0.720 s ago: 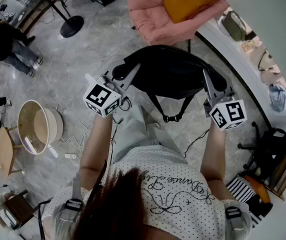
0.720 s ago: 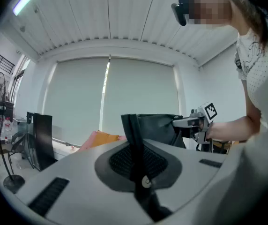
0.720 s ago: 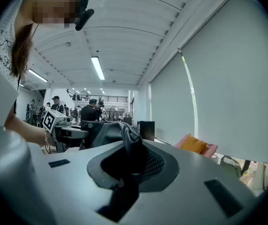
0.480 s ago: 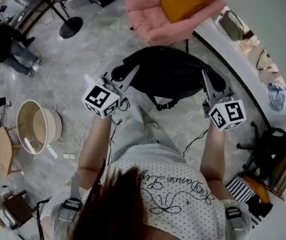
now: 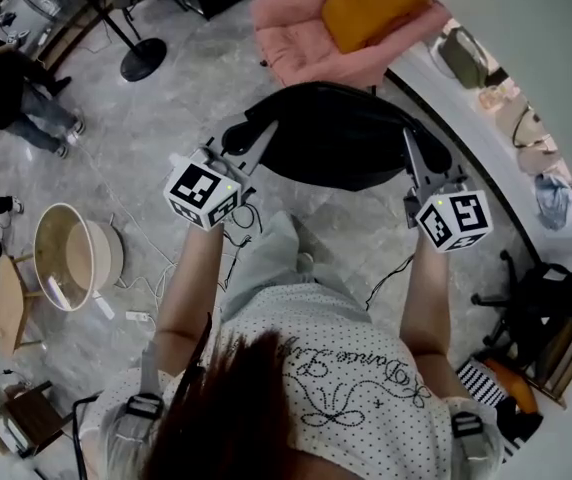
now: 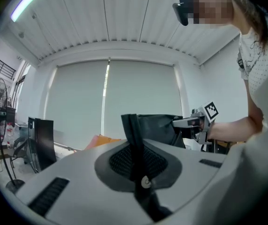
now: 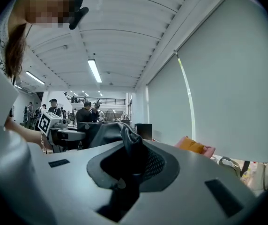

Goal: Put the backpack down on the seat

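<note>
Nearest us, our forearms reach forward with a gripper in each hand. Our left gripper [image 5: 262, 140] has its jaws closed tight on a thin black strap [image 6: 134, 139], which stands upright between them in the left gripper view. Our right gripper [image 5: 412, 150] is clamped on a bunched fold of the backpack [image 5: 341, 138]; the right gripper view shows the dark fabric filling the gap between its jaws.

The backpack is black and stretches from one gripper to the other, held off the floor [image 5: 166, 128] at its two ends. It is not on the seat: it is in the air in front of the chair [image 5: 296, 53], and in the head view its far edge comes close to the chair's front edge.

The chair is pink, with an orange cushion [image 5: 371, 3] lying on it. To our left, a round wooden tub [image 5: 71, 256] stands on the grey floor, well apart from the backpack. Further off on that side are the round black base of a stand [image 5: 143, 56] and the legs of people [image 5: 36, 108]. A white curved ledge [image 5: 486, 158] runs along our right.
</note>
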A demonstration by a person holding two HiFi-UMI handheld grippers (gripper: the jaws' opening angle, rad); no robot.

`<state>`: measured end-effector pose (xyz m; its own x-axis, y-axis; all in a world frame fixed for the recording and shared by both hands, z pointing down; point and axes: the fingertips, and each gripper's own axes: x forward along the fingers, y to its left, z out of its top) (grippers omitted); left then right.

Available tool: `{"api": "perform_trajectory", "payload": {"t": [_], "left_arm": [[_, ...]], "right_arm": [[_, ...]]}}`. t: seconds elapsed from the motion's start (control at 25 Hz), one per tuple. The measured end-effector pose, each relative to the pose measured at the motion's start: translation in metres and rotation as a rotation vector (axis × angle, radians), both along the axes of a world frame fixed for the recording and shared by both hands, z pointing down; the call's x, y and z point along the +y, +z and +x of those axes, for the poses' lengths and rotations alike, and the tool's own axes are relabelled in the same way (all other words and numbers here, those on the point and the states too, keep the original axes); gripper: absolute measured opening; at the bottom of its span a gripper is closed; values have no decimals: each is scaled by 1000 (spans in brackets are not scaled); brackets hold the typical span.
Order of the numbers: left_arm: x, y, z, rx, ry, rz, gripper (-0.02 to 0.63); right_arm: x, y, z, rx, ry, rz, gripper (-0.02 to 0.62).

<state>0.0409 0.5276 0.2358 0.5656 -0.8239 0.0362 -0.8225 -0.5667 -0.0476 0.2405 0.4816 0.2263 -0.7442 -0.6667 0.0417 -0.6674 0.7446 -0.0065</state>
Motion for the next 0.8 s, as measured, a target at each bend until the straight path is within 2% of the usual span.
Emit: {"api": "perform_trajectory", "payload": {"t": [0.36,0.6,0.8], "left_arm": [[-71,-14,-21,9,-3,39,15],[-157,-17,-54,24,22,43,14],[-237,-36,-82,31,68,72,14]], "right_arm": [[-68,-15,-20,-21,6,7,61],[-147,-18,-52,-39,20,-20,63],[-221,-37,-79,-53,60,13,63]]}}
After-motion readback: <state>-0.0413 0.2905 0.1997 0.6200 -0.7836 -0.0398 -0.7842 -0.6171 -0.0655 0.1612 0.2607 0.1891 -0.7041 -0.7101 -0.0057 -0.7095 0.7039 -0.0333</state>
